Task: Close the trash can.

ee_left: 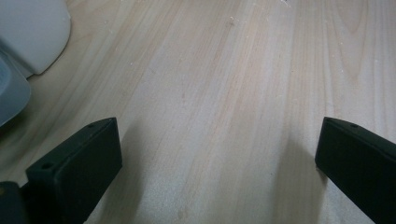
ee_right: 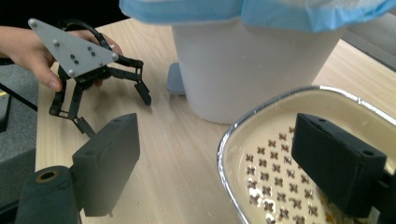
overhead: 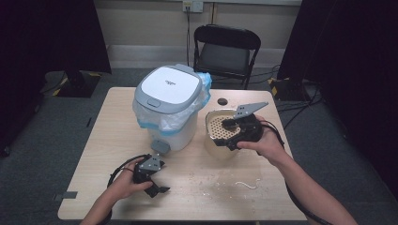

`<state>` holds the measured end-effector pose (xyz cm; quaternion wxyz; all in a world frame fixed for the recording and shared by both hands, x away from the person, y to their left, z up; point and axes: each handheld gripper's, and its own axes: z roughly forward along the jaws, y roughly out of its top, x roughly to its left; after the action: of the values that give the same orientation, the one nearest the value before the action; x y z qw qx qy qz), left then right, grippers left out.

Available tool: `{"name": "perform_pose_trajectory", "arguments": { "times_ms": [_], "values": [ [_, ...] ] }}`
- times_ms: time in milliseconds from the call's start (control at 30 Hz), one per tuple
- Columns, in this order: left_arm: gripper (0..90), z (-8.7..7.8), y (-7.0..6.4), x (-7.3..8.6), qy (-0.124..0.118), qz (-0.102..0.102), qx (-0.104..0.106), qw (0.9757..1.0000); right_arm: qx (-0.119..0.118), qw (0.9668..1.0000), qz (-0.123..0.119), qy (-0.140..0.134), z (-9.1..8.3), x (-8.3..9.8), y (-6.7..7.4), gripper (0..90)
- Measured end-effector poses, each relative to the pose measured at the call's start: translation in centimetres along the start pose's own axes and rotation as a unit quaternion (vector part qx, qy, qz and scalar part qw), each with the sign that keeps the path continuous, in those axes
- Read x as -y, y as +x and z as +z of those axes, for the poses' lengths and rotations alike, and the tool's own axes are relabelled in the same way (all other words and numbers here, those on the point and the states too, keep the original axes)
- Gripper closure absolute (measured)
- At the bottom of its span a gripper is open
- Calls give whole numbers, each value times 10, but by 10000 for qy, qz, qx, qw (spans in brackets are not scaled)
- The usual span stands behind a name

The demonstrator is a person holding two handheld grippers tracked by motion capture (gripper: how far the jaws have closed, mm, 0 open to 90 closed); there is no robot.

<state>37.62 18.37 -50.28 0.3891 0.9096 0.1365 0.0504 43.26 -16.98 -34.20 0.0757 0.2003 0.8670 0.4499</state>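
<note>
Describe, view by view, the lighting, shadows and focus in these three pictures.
High view: table lit, room's sides black. Left gripper view: wood sharp, soft shadows stretch from the jaws, bin blurred. Right gripper view: near jaws soft, tray rim glints.

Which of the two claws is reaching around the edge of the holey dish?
The right claw is. One jaw sits inside the cream dish and one outside its shiny rim, not yet pinching. The left claw hangs open over bare table.
</note>
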Motion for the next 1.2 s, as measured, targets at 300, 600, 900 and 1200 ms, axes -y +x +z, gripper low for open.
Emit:
{"name": "perform_pose_trajectory", "arguments": {
  "times_ms": [300,600,900,1200],
  "values": [
    [0,0,0,0,0,-6,-2,10000,-44,9999,95,-3,-2,18,3,148],
    [0,0,0,0,-6,-7,-3,10000,1,9999,96,108,-3,35,6,149],
    [0,0,0,0,-2,-6,-2,10000,78,9998,93,159,-6,51,6,146],
    [0,0,0,0,-4,-7,-2,10000,91,9998,100,125,-18,54,6,149]
  ]
}}
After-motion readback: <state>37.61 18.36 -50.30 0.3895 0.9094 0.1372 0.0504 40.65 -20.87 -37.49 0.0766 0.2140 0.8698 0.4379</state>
